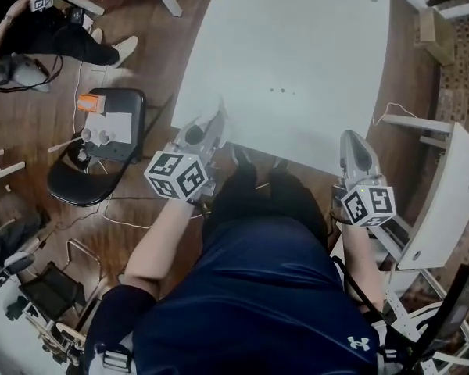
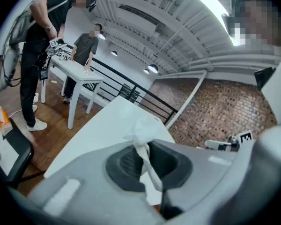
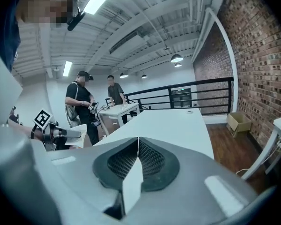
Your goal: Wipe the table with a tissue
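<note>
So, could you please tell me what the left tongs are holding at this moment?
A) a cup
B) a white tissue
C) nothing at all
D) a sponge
B: in the left gripper view, the left tongs are shut on a crumpled white tissue that sticks out past their tips.

L gripper (image 2: 143,148) jaws pinched on tissue (image 2: 143,131), R gripper (image 3: 138,145) jaws together, empty, both pointing fwd

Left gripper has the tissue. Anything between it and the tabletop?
Nothing visible. The tissue is pinched in the left gripper at the table's near edge. The white top ahead shows only small dots farther in.
</note>
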`<state>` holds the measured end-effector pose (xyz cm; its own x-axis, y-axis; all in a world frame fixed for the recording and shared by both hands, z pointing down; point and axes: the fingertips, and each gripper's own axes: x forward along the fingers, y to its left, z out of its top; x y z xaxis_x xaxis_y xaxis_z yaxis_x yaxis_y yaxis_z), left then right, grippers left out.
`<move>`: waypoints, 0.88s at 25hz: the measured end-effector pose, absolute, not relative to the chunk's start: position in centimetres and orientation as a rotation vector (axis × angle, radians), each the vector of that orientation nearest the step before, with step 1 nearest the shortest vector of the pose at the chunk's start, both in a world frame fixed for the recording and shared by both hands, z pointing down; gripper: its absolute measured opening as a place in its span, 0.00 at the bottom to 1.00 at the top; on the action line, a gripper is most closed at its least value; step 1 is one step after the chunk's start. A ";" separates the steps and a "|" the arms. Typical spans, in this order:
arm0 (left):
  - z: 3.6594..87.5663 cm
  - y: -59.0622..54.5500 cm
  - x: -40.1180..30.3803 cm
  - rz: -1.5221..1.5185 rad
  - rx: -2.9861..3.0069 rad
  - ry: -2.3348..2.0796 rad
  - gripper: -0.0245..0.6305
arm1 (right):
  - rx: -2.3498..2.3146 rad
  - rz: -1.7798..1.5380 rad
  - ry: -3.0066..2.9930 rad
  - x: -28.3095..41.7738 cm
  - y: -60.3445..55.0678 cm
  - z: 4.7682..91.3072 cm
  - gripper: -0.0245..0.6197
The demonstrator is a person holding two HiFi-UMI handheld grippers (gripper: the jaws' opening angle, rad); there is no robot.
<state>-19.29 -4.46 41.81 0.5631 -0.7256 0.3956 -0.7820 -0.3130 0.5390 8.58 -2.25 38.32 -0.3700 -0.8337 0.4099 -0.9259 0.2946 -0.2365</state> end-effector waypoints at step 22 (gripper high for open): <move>53.2 -13.0 -14.7 0.589 1.975 -1.192 0.05 | 1.439 0.796 -2.320 8.7 -7.8 49.4 0.06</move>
<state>-14.74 -13.00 53.18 0.4624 -0.5451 0.6993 -0.8866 -0.2921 0.3586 8.72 -7.79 49.40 -0.4548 -0.7255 0.5166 -0.8898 0.3457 -0.2979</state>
